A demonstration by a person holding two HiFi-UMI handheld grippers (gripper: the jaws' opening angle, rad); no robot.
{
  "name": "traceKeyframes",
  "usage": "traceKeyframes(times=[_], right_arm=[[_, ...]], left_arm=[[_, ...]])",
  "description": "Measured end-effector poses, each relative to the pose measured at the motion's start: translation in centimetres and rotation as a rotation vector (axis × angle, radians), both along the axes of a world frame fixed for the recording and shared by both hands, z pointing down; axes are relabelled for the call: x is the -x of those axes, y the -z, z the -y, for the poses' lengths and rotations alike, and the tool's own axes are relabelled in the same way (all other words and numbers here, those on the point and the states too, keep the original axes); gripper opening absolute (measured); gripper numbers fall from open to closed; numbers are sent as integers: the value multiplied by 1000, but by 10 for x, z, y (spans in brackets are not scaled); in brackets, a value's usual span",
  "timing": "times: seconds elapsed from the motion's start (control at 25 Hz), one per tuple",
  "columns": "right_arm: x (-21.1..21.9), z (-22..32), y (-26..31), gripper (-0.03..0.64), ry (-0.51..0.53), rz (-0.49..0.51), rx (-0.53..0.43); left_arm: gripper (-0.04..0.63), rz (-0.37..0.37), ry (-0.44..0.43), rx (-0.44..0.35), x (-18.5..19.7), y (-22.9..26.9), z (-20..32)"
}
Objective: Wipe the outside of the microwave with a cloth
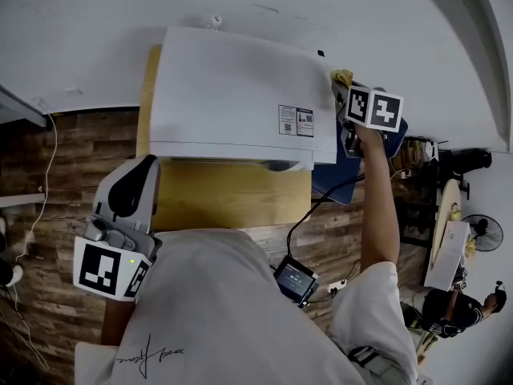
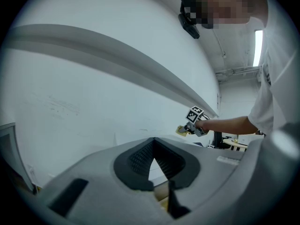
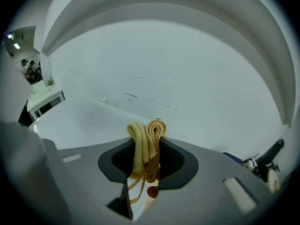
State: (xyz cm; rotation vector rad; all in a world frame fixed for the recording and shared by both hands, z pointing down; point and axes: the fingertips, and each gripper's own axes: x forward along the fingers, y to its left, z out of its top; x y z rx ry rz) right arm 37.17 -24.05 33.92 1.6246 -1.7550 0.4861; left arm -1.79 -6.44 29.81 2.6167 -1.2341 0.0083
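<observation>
A white microwave (image 1: 240,95) stands on a wooden table (image 1: 228,195) against the wall. My right gripper (image 1: 346,96) is at the microwave's back right top corner, shut on a folded yellow cloth (image 1: 342,77). In the right gripper view the cloth (image 3: 146,142) is pinched between the jaws, above the microwave's white top (image 3: 79,121). My left gripper (image 1: 138,175) hangs in front of the microwave's lower left corner, touching nothing. Its jaws in the left gripper view (image 2: 153,167) are closed and hold nothing. The right gripper (image 2: 191,127) with the cloth (image 2: 182,131) shows small in that view.
A blue object (image 1: 345,167) lies to the right of the microwave, under the right arm. A black cable runs to a small device (image 1: 295,280) at the person's waist. Chairs, a fan (image 1: 483,233) and another person (image 1: 461,303) are on the far right.
</observation>
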Motion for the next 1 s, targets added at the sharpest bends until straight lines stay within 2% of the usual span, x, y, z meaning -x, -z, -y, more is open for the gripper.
traceKeyframes(times=[0.12, 0.24, 0.56, 1.0], right_arm=[[-20, -8, -15, 118, -23, -88, 37], [-24, -11, -28, 118, -33, -118, 69], [-11, -9, -34, 117, -64, -8, 69], [45, -6, -35, 118, 29, -4, 74]], left_arm=[[-3, 0, 2, 1, -2, 0, 0], [-3, 0, 3, 5, -3, -1, 1], [-3, -13, -7, 1, -9, 0, -1], [-3, -21, -3, 1, -4, -1, -3]])
